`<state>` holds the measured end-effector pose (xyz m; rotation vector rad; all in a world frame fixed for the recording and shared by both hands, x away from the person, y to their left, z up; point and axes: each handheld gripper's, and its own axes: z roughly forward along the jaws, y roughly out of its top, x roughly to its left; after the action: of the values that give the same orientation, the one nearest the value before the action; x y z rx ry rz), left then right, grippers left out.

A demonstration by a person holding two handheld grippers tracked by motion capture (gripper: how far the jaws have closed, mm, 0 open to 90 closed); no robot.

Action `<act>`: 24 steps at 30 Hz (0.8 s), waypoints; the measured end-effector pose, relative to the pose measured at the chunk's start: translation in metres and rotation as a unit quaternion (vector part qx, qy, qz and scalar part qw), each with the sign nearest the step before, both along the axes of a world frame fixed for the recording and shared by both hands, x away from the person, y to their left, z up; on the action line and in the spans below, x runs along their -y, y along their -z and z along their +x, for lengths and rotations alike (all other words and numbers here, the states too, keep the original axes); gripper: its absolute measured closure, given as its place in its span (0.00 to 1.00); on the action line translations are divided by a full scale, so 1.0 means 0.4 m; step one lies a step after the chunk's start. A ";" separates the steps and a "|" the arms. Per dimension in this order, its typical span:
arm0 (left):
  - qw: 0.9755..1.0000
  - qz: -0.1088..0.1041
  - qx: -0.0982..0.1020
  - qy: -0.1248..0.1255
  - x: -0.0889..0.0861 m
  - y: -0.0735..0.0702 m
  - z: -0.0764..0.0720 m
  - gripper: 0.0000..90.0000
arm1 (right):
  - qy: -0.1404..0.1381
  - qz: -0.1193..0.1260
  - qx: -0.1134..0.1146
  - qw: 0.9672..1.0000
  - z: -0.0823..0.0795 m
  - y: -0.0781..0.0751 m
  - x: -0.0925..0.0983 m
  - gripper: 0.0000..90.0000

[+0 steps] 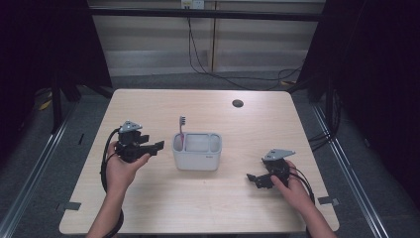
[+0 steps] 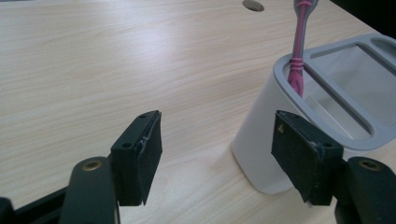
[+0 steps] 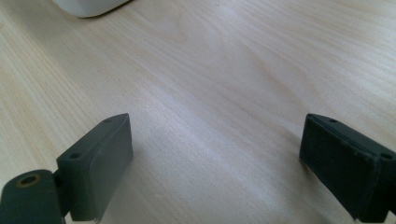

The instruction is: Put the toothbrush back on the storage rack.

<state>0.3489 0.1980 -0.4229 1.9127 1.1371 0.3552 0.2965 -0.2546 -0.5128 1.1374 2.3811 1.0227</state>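
Upright, the pink-and-grey plastic toothbrush (image 1: 181, 131) stood in the white, grey-rimmed plastic organiser caddy (image 1: 197, 158), its long axis close to vertical and its bristled head pointing up, leaning slightly toward the far edge of the light wooden table (image 1: 208, 106). It occupied the narrow compartment at the caddy's left end; in the left gripper view the handle (image 2: 299, 51) rose out of that slot, resting against the rim. The caddy sat near the middle of the table, roughly midway between the left and right edges and a little nearer the near edge than the far one.

The left gripper (image 1: 154, 146), held in the person's left hand (image 1: 121, 168), hovered just beside the caddy's left wall, jaws aimed at it. Its jaws stood apart with nothing between the pads; the toothbrush was beyond and above them, not touched. One pad overlapped the caddy's wall in the left gripper view, but whether it touched could not be told.

The right gripper (image 1: 253, 178), in the right hand (image 1: 292, 191), lay low toward the table's near right corner, well apart from the caddy, jaws spread wide over bare wood, pointing left.
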 end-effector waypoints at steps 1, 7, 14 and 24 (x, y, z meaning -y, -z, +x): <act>1.000 0.000 0.001 -0.001 -0.002 0.003 -0.001 0.36 | 0.000 0.000 0.000 1.000 0.000 0.000 0.000 0.10; 1.000 0.008 -0.006 0.002 -0.015 0.022 -0.004 0.36 | 0.000 0.000 0.000 1.000 0.000 0.000 0.000 0.10; 1.000 0.005 -0.008 -0.004 -0.033 0.047 -0.010 0.35 | 0.000 0.000 0.000 1.000 0.000 0.000 0.000 0.10; 1.000 0.006 -0.012 -0.011 -0.057 0.069 -0.016 0.34 | 0.000 0.000 0.000 1.000 0.000 0.000 0.000 0.10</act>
<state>0.3425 0.2207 -0.4504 1.9211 1.1748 0.3543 0.2965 -0.2546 -0.5128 1.1379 2.3808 1.0225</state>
